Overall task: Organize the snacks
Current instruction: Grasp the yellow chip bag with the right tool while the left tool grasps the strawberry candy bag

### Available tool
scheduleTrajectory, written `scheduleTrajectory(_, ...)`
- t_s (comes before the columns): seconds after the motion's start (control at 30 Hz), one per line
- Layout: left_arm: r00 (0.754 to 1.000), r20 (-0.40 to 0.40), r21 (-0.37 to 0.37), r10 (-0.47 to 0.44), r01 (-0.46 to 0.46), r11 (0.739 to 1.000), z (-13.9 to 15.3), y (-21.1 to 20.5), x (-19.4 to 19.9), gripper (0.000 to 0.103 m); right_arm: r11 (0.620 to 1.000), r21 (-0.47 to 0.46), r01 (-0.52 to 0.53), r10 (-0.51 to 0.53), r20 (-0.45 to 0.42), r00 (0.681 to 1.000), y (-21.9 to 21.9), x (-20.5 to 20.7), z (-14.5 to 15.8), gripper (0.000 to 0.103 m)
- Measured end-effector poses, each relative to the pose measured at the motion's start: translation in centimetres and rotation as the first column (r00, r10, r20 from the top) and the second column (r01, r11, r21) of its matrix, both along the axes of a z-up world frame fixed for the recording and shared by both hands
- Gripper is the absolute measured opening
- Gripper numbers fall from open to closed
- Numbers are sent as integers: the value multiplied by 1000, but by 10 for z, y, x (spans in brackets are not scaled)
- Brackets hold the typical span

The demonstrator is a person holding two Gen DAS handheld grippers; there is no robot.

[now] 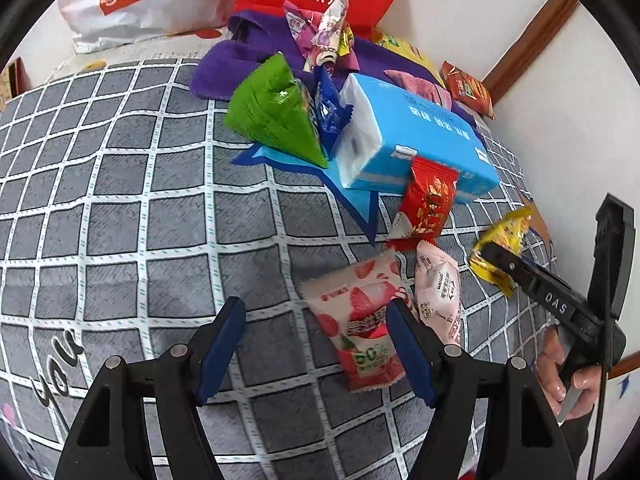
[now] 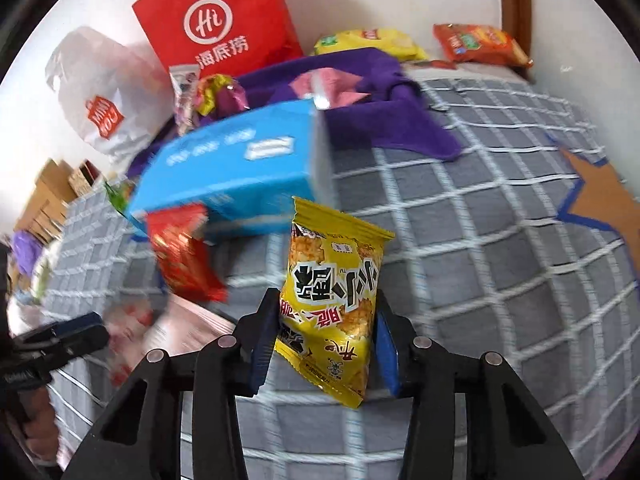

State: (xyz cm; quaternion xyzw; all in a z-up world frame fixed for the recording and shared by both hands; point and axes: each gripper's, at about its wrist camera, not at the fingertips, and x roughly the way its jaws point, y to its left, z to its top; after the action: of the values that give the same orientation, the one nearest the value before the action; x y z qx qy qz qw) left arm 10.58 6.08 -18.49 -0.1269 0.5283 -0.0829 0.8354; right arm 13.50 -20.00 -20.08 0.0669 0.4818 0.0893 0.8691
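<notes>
Gripping a yellow snack, the right gripper has its blue pads pressed on both sides of the packet, which stands upright between them above the checked bedspread. The left gripper hangs with jaws spread and nothing clasped; its right finger overlaps the strawberry packet, which lies flat on the cloth. At 1 o'clock from that packet lies a pink packet, and at 12 o'clock a red packet leans on the blue tissue box. A green pack sits at 9 o'clock of the box, on a blue star print. Beyond, at 12 o'clock, a purple cloth carries more wrappers, backed by a red bag and a white bag. An orange pack rests at 2 o'clock by the wall
</notes>
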Motion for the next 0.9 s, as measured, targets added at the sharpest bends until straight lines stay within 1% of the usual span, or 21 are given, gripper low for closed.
scheduleTrajectory(0.03,1000,6,2,5,-5,1000,0,-4,-1,71,1000,23,0,-1,13,1000,-6,-2,-2,44)
scheduleTrajectory(0.1,1000,0,-22,15,-15,1000,0,-10,-1,71,999,52,9,-10,18,1000,-12,-4,-3,44)
scheduleTrajectory(0.17,1000,-6,-28,13,-13,1000,-1,-18,0,71,999,36,8,-9,34,999,-10,-4,-3,44)
scheduleTrajectory(0.27,1000,-3,43,12,-12,999,-2,-32,1,71,1000,-28,-8,10,73,997,-1,-5,-6,44)
scheduleTrajectory(0.33,1000,9,63,21,-21,998,-1,-37,1,71,998,-63,-12,18,101,995,4,-7,-8,45)
scheduleTrajectory(0.37,1000,15,75,26,-27,997,-2,-38,0,70,997,-71,-8,16,113,993,5,-8,-10,45)
scheduleTrajectory(0.4,999,22,92,23,-25,995,-1,-40,-2,62,997,-79,-10,19,116,993,6,-9,-11,46)
scheduleTrajectory(0.47,999,30,117,11,-15,993,0,-40,-4,56,997,-76,-14,23,117,993,4,-9,-11,46)
scheduleTrajectory(0.57,999,26,114,19,-22,993,2,-29,-6,55,998,-64,-16,23,115,993,2,-8,-11,46)
scheduleTrajectory(0.67,999,23,113,35,-38,993,4,-17,-9,56,997,-73,-23,31,113,993,4,-8,-12,48)
scheduleTrajectory(0.73,999,22,129,34,-37,991,3,-15,-11,57,996,-81,-26,35,113,993,5,-8,-12,49)
scheduleTrajectory(0.8,999,17,150,29,-31,988,0,-20,-10,68,996,-88,-28,38,113,993,6,-8,-12,50)
scheduleTrajectory(0.9,999,37,211,23,-30,977,-3,-31,-10,69,996,-83,-32,41,112,993,6,-8,-12,52)
